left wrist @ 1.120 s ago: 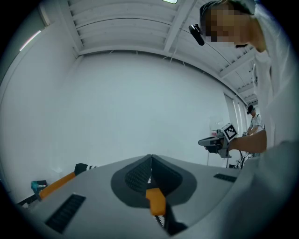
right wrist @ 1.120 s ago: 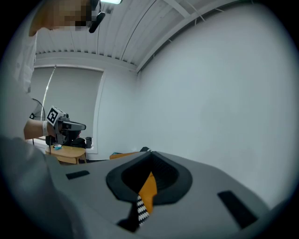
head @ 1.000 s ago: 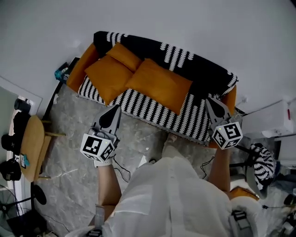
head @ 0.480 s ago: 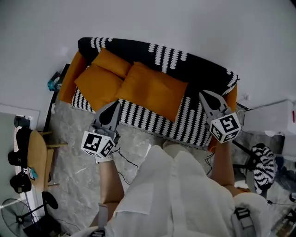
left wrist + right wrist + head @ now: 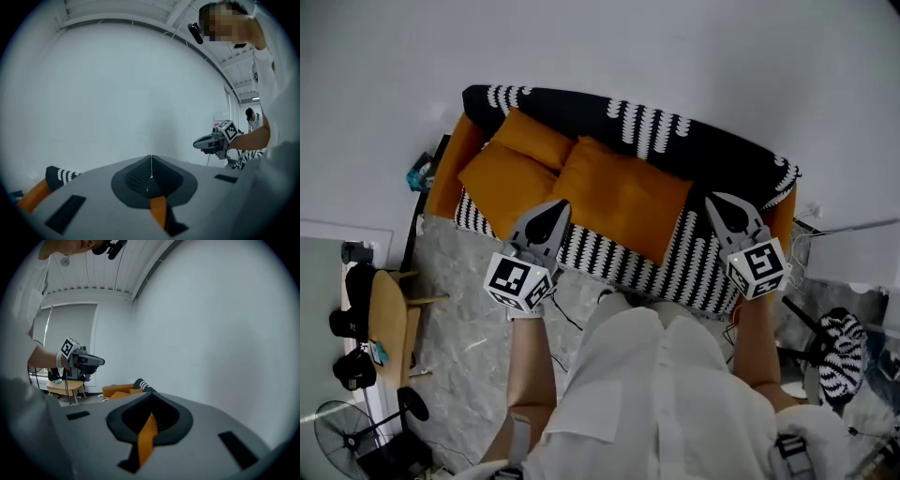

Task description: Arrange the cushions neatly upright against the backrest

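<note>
Nearest, both pairs of tongs hang just short of the sofa's [image 5: 628, 261] front edge, the left tongs [image 5: 557, 208] before its left half and the right tongs [image 5: 714, 201] by its right arm. Each pair is closed with nothing between its jaws. The step in hand looks like the reach-in, so the jaws should open before they meet fabric.

On the sofa's seat the three orange cushions lie slumped, not upright. The large cushion [image 5: 623, 192] lies flat across the middle, the left cushion [image 5: 500, 180] lies toward the sofa's left arm, and the small cushion [image 5: 530, 139] is behind it at the backrest [image 5: 694, 141]. It seems best to pinch each one by a top corner, lift it clear so the striped throw is not dragged, then stand it with its back flat to the backrest.

For room, the right end of the sofa's seat is bare – good for spreading the row. The wall [image 5: 675, 56] rises right behind the sofa, so a push cannot overshoot far. A small wooden surface [image 5: 380, 309] stands off the sofa's left end, well apart
</note>
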The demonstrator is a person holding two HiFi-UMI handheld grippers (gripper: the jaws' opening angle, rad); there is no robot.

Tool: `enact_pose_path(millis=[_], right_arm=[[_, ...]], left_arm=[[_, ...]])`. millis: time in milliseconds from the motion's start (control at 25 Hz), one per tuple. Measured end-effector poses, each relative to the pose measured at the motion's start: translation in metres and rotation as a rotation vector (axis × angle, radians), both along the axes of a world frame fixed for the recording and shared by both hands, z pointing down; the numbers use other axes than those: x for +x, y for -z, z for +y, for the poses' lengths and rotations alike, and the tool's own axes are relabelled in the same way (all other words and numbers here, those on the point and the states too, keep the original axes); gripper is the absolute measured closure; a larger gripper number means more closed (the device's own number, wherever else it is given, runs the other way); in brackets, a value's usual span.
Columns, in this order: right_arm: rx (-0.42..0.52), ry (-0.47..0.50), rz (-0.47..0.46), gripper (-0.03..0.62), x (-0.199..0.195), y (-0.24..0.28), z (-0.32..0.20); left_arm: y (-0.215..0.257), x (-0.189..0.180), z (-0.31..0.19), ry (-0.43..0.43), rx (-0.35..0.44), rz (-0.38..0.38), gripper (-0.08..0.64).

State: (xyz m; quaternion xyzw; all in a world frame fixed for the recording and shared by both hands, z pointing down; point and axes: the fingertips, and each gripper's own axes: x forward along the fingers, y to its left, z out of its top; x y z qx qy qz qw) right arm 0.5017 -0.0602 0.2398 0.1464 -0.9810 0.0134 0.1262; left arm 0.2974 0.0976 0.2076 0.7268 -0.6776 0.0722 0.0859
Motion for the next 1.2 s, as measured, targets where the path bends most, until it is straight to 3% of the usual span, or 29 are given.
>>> enact_pose_path(millis=[400,600,640,760,1000,1200], right_arm=[[-0.033,-0.038,0.112,0.584,-0.04,-0.052,-0.009],[-0.084,-0.06,0.164,0.582,-0.066,-0.086,-0.019],[-0.102,-0.058,0.173,0.55,-0.07,-0.095,-0.021],[-0.146,-0.051,0.22,0.535,-0.077,-0.128,-0.024],[-0.215,0.039,0.37,0.514,-0.103,-0.209,-0.021],[-0.28,0.128,0.479,0.437,-0.124,-0.274,-0.02]], left_arm=[[-0.056,-0.02,-0.061,-0.181,-0.128,-0.036,0.543],[-0.095,-0.048,-0.085,-0.276,-0.227,-0.052,0.541],[-0.105,-0.054,-0.089,-0.292,-0.25,-0.058,0.538],[-0.135,-0.065,-0.103,-0.359,-0.318,-0.088,0.517],[-0.21,-0.088,-0.126,-0.564,-0.494,-0.195,0.468],[-0.273,-0.096,-0.137,-0.724,-0.625,-0.281,0.403]])
